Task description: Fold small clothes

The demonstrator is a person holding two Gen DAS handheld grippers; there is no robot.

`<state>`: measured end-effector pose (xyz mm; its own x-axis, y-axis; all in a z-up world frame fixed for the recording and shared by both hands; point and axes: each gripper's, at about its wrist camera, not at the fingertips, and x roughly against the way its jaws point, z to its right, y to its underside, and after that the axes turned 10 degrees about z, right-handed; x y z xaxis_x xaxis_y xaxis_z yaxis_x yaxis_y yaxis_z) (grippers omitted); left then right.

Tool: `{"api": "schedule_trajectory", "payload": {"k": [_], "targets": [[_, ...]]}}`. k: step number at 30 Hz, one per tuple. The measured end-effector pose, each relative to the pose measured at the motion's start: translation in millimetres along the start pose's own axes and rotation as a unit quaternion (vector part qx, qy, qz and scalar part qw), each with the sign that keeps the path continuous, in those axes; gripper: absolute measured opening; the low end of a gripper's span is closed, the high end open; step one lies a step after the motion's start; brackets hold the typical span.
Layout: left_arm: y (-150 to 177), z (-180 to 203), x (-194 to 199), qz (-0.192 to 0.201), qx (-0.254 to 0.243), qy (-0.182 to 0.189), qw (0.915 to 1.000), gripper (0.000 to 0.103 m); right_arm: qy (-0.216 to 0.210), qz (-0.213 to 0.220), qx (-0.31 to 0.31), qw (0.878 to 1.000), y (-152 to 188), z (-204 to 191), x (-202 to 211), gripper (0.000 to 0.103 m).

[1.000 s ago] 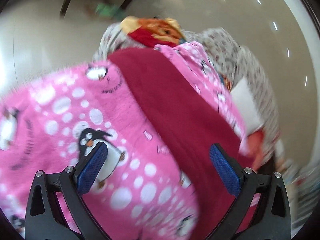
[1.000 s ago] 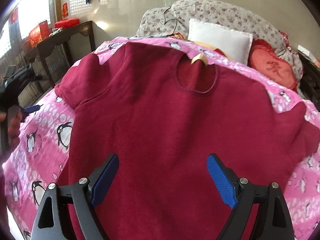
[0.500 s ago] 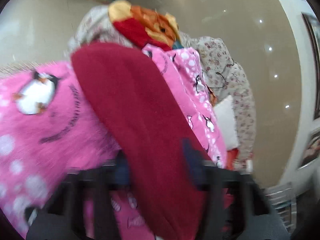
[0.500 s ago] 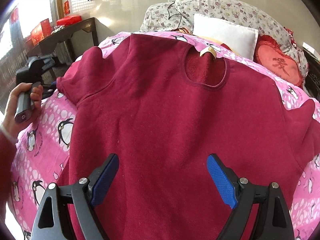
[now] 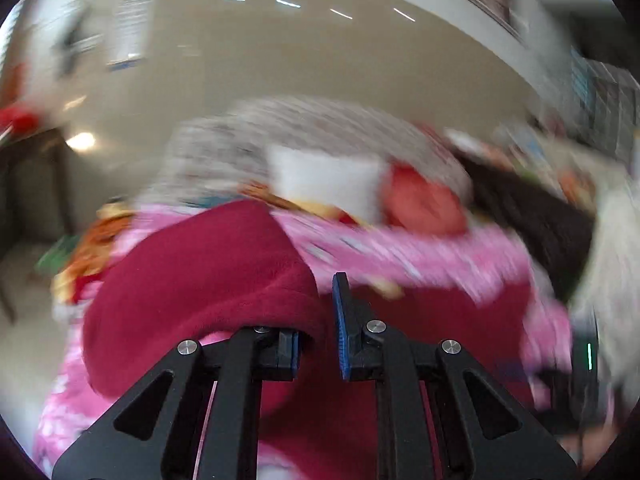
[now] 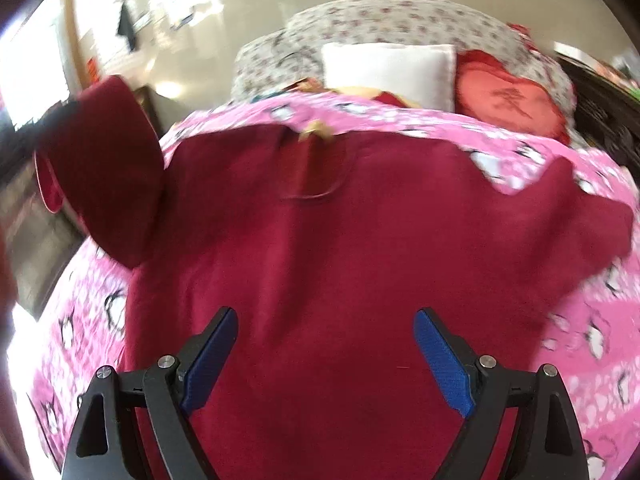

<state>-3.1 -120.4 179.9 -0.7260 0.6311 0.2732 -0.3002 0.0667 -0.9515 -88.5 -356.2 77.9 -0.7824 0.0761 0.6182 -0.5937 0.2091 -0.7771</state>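
Now left gripper (image 5: 320,320) lifts sweater (image 6: 340,260) sleeve, previously flat

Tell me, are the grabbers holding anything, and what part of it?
The left gripper is pinching the dark red sweater by its left sleeve, lifting it off the pink blanket. The right gripper is open and holds nothing.
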Motion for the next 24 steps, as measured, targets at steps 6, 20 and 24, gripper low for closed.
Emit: {"api": "schedule_trajectory", "payload": {"k": [6,20,24], "targets": [[88,64,-66,-0.164,0.003,0.114,0.9799,0.013,0.042,0.001,-0.043,0.998,-4,50,15,0.089],[114,30,22,-0.165,-0.018,0.099,0.9813,0.07,-0.14,0.033,0.089,0.986,-38,-66,15,0.089],[121,-5,41,-0.17,-0.004,0.041,0.9845,0.07,-0.152,0.031,0.151,0.976,-37,-134,-13,0.086]]}}
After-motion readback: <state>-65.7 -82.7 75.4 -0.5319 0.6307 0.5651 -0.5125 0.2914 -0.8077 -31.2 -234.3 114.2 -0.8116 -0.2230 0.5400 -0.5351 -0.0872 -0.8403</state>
